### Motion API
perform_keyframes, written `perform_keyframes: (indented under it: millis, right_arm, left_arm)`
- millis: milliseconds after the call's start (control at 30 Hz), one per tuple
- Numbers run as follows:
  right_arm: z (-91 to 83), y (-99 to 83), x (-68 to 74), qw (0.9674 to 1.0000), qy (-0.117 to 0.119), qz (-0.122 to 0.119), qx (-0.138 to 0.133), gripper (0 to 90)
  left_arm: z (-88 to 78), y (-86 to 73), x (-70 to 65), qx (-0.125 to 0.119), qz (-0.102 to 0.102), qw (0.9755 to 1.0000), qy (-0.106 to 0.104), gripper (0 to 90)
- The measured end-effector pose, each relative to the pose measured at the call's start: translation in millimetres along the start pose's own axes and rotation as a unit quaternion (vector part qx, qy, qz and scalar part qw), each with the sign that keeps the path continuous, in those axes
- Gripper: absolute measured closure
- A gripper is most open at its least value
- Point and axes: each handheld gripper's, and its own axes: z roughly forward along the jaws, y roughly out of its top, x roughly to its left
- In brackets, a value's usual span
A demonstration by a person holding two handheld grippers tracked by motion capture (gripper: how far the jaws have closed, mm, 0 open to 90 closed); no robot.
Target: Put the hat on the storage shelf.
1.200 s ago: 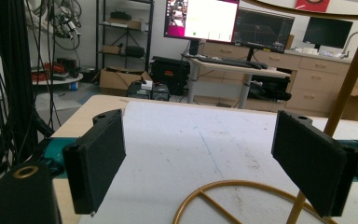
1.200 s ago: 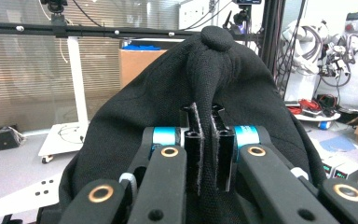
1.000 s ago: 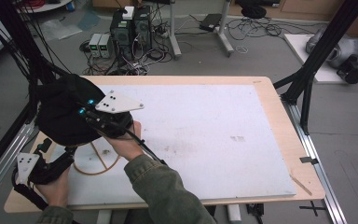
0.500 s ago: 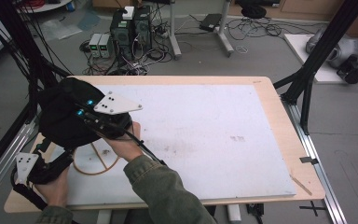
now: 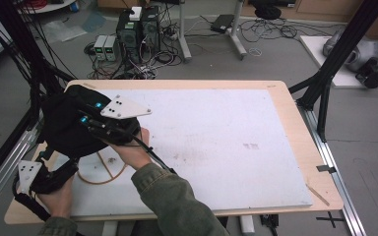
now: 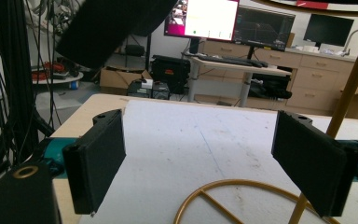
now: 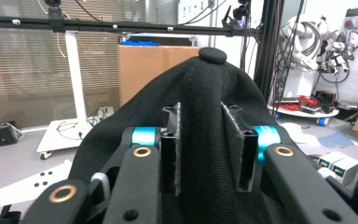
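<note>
A black cap (image 5: pixel 66 130) sits on top of a thin gold stand (image 6: pixel 349 93) at the table's left side. The stand's ring base (image 5: pixel 101 178) lies flat on the white mat. My right gripper (image 5: pixel 86 123) reaches into the cap from the right. In the right gripper view a fold of the cap (image 7: pixel 214 79) lies between the jaws of the right gripper (image 7: pixel 209 140), which have just been opening and are now loose around it. My left gripper (image 5: pixel 69 167) rests low by the base. Its jaws stand wide apart over the ring base (image 6: pixel 233 191) in the left gripper view (image 6: pixel 200 158), holding nothing.
A white mat (image 5: pixel 216 137) covers most of the wooden table (image 5: pixel 295 113). Black frame posts (image 5: pixel 334 59) stand at the right and left edges. Computers and cables (image 5: pixel 138 29) lie on the floor beyond the far edge.
</note>
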Motion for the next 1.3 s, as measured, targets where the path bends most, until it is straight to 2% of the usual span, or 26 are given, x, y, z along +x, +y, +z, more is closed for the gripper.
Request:
perform_keyframes:
  millis: [33, 67, 100, 133, 167, 200, 467, 600, 633, 700, 733, 767, 1000, 1167, 1200, 1300]
  right_arm:
    - [0.1, 0.0, -0.1, 1.0, 0.002, 0.001, 0.0, 64.5]
    - [0.1, 0.0, -0.1, 1.0, 0.002, 0.001, 0.0, 64.5]
    - [0.3, -0.3, -0.7, 1.0, 0.004, 0.005, 0.004, 58.3]
    - [0.3, -0.3, -0.7, 1.0, 0.004, 0.005, 0.004, 58.3]
    - [0.6, -0.7, -1.3, 0.9999, 0.005, 0.008, 0.005, 49.5]
    - [0.6, -0.8, -1.4, 0.9999, 0.001, 0.012, 0.005, 47.1]
    - [-1.5, 0.2, -3.5, 0.9998, -0.002, 0.019, -0.006, 40.6]
    - [-3.9, 1.3, -5.4, 0.9996, -0.003, 0.027, -0.014, 29.5]
    - [-4.3, 1.5, -6.1, 0.9995, -0.007, 0.026, -0.015, 26.5]
    - [-4.4, 1.6, -8.7, 0.9998, 0.001, 0.019, -0.009, 19.2]
    - [-4.6, 1.1, -8.6, 0.9998, -0.012, 0.011, -0.009, 13.2]
    - [-4.7, 0.0, -6.9, 0.9992, -0.038, 0.002, -0.014, 7.3]
    - [-11.7, -0.6, -10.1, 0.9992, -0.036, -0.002, -0.013, 4.7]
    - [-23.8, 0.0, -15.5, 0.9987, -0.047, -0.007, -0.016, 2.9]
    - [-33.2, 0.3, -20.0, 0.9984, -0.052, -0.002, -0.022, 2.8]
    - [-44.5, -0.6, -26.5, 0.998, -0.059, 0.0, -0.021, 2.8]
  left_arm:
    - [0.1, 0.0, 0.0, 0.0, 0.0, 1.0, 0.0, 17.7]
    - [0.1, 0.0, 0.0, 0.0, 0.0, 1.0, 0.0, 17.7]
    - [0.2, 0.1, 0.0, 0.001, 0.001, 1.0, 0.0, 17.7]
    - [0.0, 0.1, 0.0, 0.001, 0.0, 1.0, 0.0, 17.7]
    - [-0.1, 0.2, 0.0, 0.001, 0.001, 1.0, 0.001, 17.7]
    - [-0.1, 0.2, 0.0, 0.001, 0.001, 1.0, 0.001, 17.6]
    - [-0.3, 0.2, 0.9, 0.002, 0.002, 1.0, 0.001, 17.7]
    - [-0.4, 0.3, 0.5, 0.001, 0.002, 1.0, 0.001, 17.7]
    - [-0.3, 0.2, 0.6, 0.001, 0.002, 1.0, 0.001, 17.7]
    - [-0.3, 0.2, 0.7, 0.001, 0.002, 1.0, 0.001, 17.6]
    - [-0.3, 0.2, 0.7, 0.001, 0.002, 1.0, 0.001, 17.7]
    - [-0.3, 0.3, 0.9, 0.001, 0.002, 1.0, 0.002, 17.7]
    - [-0.5, 0.4, 0.6, -0.001, 0.002, 1.0, 0.002, 17.6]
    - [-1.0, 0.3, -0.2, -0.001, 0.0, 1.0, 0.002, 17.7]
    - [-1.2, 0.3, -0.4, -0.001, 0.001, 1.0, 0.002, 17.7]
    - [-2.0, 0.4, -1.2, 0.0, 0.002, 1.0, 0.0, 17.6]
